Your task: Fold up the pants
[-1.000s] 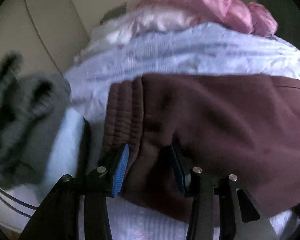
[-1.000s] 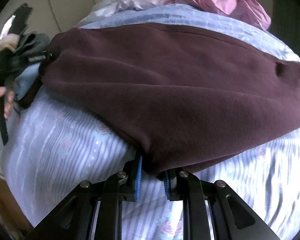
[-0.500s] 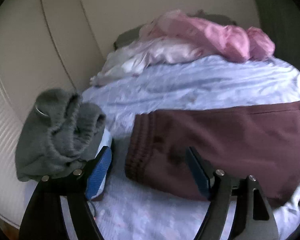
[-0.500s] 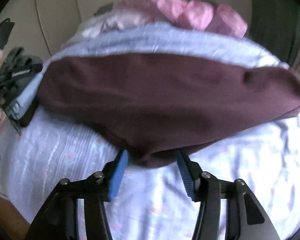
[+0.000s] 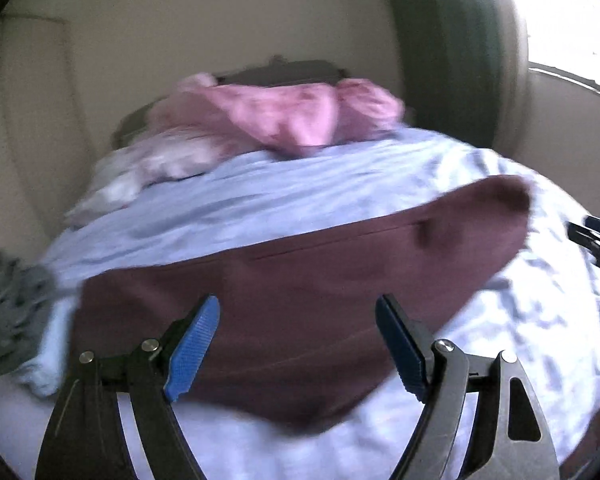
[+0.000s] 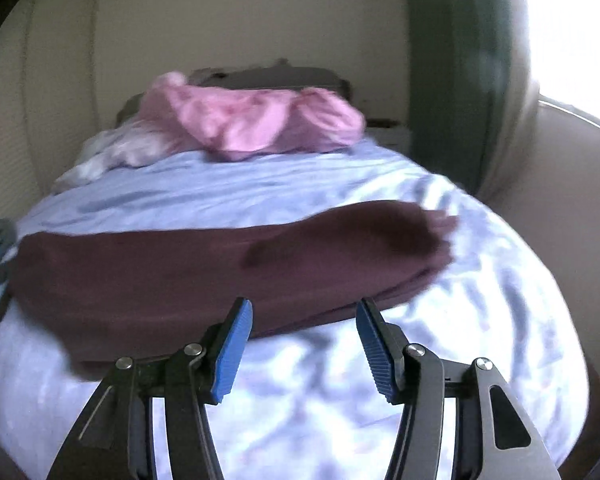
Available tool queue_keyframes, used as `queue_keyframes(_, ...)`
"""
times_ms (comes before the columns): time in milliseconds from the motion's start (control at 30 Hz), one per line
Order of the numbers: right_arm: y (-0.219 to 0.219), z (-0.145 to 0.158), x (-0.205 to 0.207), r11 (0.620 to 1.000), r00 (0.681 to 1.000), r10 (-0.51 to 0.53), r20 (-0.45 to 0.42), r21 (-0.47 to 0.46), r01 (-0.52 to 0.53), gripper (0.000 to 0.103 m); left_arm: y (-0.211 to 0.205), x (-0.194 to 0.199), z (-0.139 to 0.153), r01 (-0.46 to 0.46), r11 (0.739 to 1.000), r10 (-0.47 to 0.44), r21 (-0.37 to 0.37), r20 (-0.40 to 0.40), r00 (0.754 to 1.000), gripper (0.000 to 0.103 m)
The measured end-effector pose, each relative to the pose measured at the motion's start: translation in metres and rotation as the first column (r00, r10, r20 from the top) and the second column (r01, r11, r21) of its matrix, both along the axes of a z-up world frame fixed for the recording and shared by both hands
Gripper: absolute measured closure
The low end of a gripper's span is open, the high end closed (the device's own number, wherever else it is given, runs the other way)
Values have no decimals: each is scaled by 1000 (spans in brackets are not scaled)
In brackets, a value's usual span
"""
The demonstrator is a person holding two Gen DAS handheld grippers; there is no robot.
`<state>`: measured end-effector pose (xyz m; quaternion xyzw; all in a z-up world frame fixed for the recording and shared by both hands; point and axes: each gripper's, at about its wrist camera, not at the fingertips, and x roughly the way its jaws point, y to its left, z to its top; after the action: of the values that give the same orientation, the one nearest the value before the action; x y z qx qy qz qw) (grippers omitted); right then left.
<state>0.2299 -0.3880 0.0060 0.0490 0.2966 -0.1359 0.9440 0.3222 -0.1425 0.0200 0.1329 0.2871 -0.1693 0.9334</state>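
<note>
Both hand-held grippers, left (image 5: pixel 298 346) and right (image 6: pixel 304 348), released, angled down above maroon pants (image 5: pixel 300 280)

Both views are taken from just above the bed's (image 5: pixel 340 184) near edge, angled down toward the headboard wall. Maroon pants (image 5: pixel 300 300) and pink bedding (image 6: pixel 252 120) are shared.

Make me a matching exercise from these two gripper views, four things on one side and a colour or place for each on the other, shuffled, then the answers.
Things:
1. pants
2. bedsheet
3. bundle
4. curtain

Descriptions:
A. pink, heaped at the far end of the bed
B. dark green, hanging by the window
C. maroon, lying across the bed
D. pale blue, covering the bed

Pairs: 1-C, 2-D, 3-A, 4-B
</note>
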Motion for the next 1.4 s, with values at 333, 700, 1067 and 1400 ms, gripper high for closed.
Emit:
queue_keyframes(333,-154,-16,30,995,991,-88,-96,37,92,47,-161,18,-11,130,986,-137,-102,-64,988,23)
queue_keyframes(700,-233,-78,89,990,967,-36,-254,120,68,48,-290,44,-65,230,973,-229,-6,-105,968,23)
queue_keyframes(1067,-239,-99,127,987,965,12,-262,156,30,48,-323,76,-109,235,971,-225,31,-198,954,18)
queue_keyframes(1400,-257,-113,154,969,951,77,-299,245,-1,47,-316,87,-113,222,975,-214,14,-216,953,18)
